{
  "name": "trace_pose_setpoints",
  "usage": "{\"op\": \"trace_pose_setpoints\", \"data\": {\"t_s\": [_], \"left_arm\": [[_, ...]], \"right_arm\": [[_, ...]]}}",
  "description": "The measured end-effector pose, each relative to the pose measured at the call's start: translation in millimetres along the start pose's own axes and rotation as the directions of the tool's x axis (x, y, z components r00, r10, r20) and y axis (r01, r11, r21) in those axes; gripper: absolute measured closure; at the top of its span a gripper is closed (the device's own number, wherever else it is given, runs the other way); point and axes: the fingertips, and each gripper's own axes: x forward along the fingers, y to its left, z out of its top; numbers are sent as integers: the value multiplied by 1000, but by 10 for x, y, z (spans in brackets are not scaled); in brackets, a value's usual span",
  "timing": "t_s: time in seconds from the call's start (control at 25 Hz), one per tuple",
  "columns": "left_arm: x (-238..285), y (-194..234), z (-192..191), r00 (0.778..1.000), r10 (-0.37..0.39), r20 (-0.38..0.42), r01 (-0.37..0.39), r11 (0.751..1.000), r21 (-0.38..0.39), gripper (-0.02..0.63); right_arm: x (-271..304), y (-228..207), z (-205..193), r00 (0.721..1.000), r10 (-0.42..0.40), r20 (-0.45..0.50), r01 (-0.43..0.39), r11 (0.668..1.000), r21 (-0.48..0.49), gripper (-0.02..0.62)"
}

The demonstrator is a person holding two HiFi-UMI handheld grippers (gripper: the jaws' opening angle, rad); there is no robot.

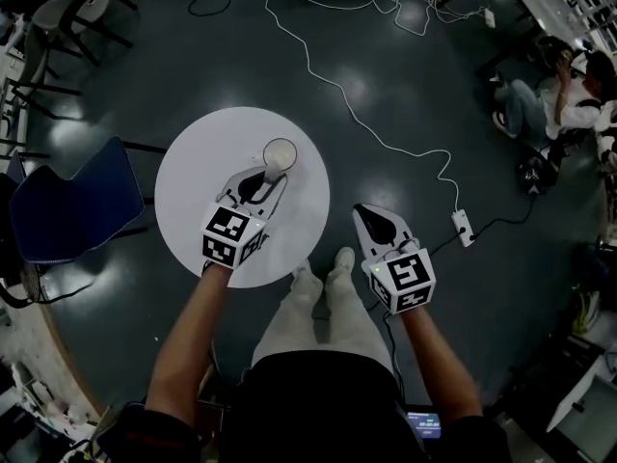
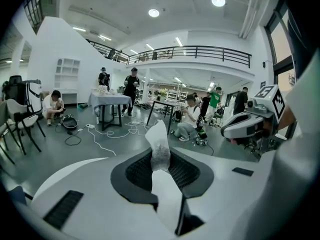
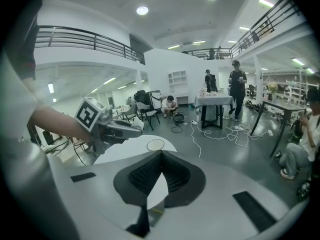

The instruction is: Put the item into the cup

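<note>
A round white table carries an open-topped cup near its far edge. My left gripper hovers over the table just in front of the cup, shut on a small white sachet with speckled grey filling that sticks up between the pads. My right gripper hangs over the floor right of the table, its jaws shut with nothing between them. The right gripper view shows that gripper, the cup's rim on the table and the left gripper. The left gripper view shows its own gripper.
A blue chair stands left of the table. A white cable runs across the dark floor to a power strip. A person sits on the floor at the far right. The holder's legs and shoes are below the table edge.
</note>
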Motion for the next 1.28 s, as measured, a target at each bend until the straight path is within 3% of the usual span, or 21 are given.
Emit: {"op": "trace_pose_setpoints", "data": {"t_s": [0.4,0.72,0.96,1.28], "left_arm": [[246,128,-105,999,25,-33,-24,1000,18,515],[537,299,-131,995,88,-43,-87,996,17,515],[715,413,-204,992,109,-65,-109,994,13,514],[813,493,-230,992,121,-35,-123,991,-50,439]], "right_arm": [[29,-134,-216,1000,2,-24,-2,1000,29,586],[123,-305,-310,998,16,-53,-16,1000,2,586],[222,-449,-353,998,24,-58,-22,999,42,586],[309,-603,-384,998,29,-64,-25,997,70,586]]}}
